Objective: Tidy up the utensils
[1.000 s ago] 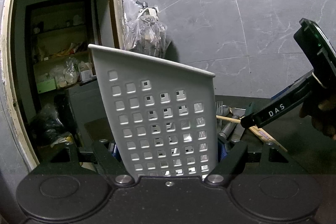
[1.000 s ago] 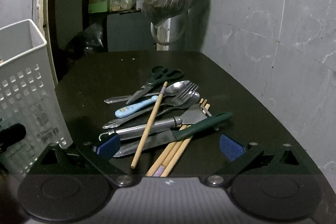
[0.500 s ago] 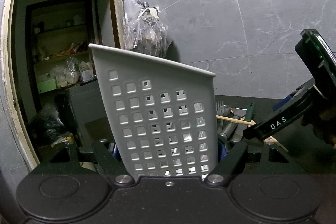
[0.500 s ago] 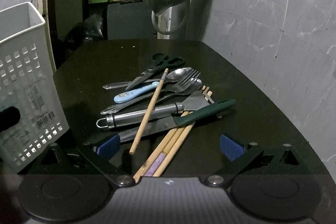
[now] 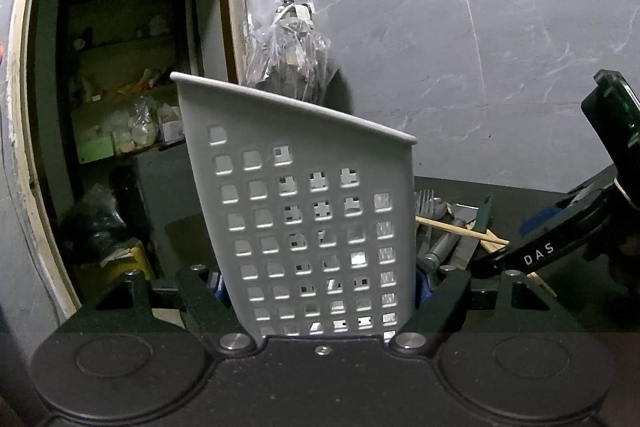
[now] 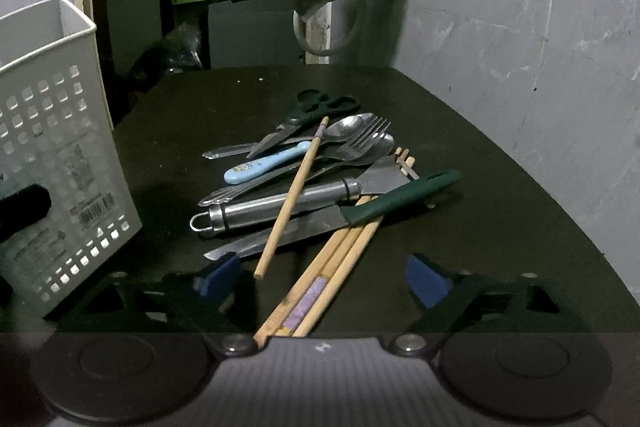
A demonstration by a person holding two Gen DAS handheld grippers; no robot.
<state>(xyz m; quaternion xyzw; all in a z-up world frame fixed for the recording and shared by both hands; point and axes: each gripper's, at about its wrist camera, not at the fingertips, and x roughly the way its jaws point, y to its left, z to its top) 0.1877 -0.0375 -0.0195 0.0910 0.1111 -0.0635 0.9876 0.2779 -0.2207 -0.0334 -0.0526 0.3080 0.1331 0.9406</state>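
Left wrist: I had the left gripper [image 5: 320,291] clamped on the basket [image 5: 308,211], jaws closed on its lower wall, basket tilted with the rim leaning toward the pile. My read: held steady as the drop target so utensils go in without it sliding. The right gripper [image 5: 532,255] showed at the frame's right, low over the table [image 5: 560,195], beside the pile. Behind: grey marble-look wall, a plastic bag [image 5: 288,55] hanging from a hook, and an open doorway to cluttered shelves.

Right wrist: jaws open, nothing between them, blue pads either side of the chopsticks [image 6: 320,279], whose near ends ran under the gripper body. Looked lined up for a chopstick pick; contact not clear. Pile lay loose on the dark table: one stick [image 6: 292,195] crossed over a steel-handled tool [image 6: 272,207], a green-handled knife [image 6: 352,215], a blue-handled spoon [image 6: 264,167], a fork [image 6: 360,139] and scissors [image 6: 308,115]. Overlaps mean lifting one could drag others. Basket stood left of the pile, near it.
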